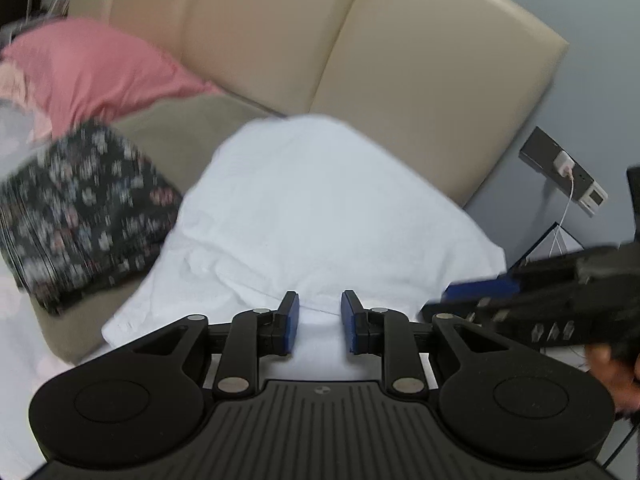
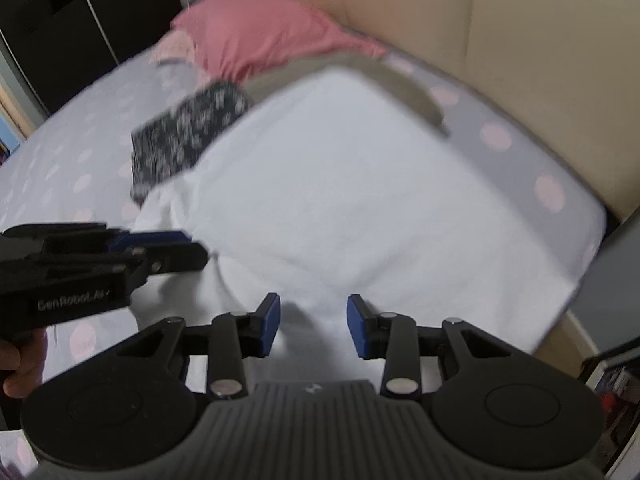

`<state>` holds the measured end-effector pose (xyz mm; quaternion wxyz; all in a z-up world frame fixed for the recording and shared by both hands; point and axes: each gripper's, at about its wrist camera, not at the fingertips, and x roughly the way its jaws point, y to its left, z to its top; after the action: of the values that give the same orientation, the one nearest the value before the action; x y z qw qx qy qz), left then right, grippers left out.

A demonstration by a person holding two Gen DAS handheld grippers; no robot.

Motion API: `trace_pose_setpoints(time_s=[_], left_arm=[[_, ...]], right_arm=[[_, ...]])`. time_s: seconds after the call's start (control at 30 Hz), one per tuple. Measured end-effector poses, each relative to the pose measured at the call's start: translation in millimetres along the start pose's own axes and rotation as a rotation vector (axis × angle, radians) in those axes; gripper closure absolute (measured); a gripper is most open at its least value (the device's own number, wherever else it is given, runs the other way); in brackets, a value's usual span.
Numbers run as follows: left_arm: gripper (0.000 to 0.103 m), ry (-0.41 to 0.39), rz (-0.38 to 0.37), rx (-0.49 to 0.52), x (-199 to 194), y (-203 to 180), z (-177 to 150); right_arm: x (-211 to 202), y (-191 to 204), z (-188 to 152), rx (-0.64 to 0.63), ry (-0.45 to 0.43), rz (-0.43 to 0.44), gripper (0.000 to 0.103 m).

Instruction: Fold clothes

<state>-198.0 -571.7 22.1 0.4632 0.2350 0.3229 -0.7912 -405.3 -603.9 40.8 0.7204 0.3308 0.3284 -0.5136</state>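
Note:
A thick white garment [image 1: 320, 208] lies spread over the head end of the bed, its near part bunched up toward both grippers. My left gripper [image 1: 319, 328] has its blue pads [image 1: 291, 324] closed on a fold of the white cloth at the near edge. My right gripper [image 2: 312, 328] grips the same white garment [image 2: 380, 200], which swells up between its pads [image 2: 269, 326]. The two grippers sit side by side: the right gripper [image 1: 472, 300] shows at the right of the left wrist view, and the left gripper [image 2: 168, 246] at the left of the right wrist view.
A folded dark floral garment [image 1: 80, 212] and a pink pillow [image 1: 100, 68] lie left of the white garment, on a taupe cloth [image 1: 188, 136]. A beige padded headboard [image 1: 360, 48] stands behind. The bed sheet [image 2: 80, 152] is pale with pink dots. A wall socket with a charger [image 1: 564, 168] is at the right.

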Motion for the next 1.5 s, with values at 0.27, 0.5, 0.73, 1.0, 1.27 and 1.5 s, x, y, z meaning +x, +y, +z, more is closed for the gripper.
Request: trace_pose_setpoints(time_s=[0.27, 0.5, 0.73, 1.0, 1.27, 1.5], left_arm=[[0.082, 0.006, 0.013, 0.025, 10.4, -10.9, 28.8], [0.084, 0.094, 0.057, 0.033, 38.5, 6.0, 7.2], [0.084, 0.093, 0.057, 0.052, 33.3, 4.7, 5.2], [0.084, 0.055, 0.035, 0.107, -8.8, -13.2, -5.8], [0.084, 0.075, 0.056, 0.079, -17.2, -13.5, -32.0], [0.084, 0.044, 0.061, 0.035, -41.9, -5.3, -49.2]], right_arm=[[-10.0, -31.7, 42.1, 0.079, -0.093, -0.096, 0.063], [40.8, -51.3, 49.8, 0.124, -0.006, -0.106, 0.063], [43.5, -56.0, 44.9, 0.124, -0.002, -0.096, 0.062], [-20.7, -24.9, -1.0, 0.070, -0.063, -0.036, 0.063], [-42.6, 8.7, -64.5, 0.071, -0.027, 0.012, 0.082], [-57.0, 11.7, -98.7, 0.107, -0.046, 0.009, 0.076]])
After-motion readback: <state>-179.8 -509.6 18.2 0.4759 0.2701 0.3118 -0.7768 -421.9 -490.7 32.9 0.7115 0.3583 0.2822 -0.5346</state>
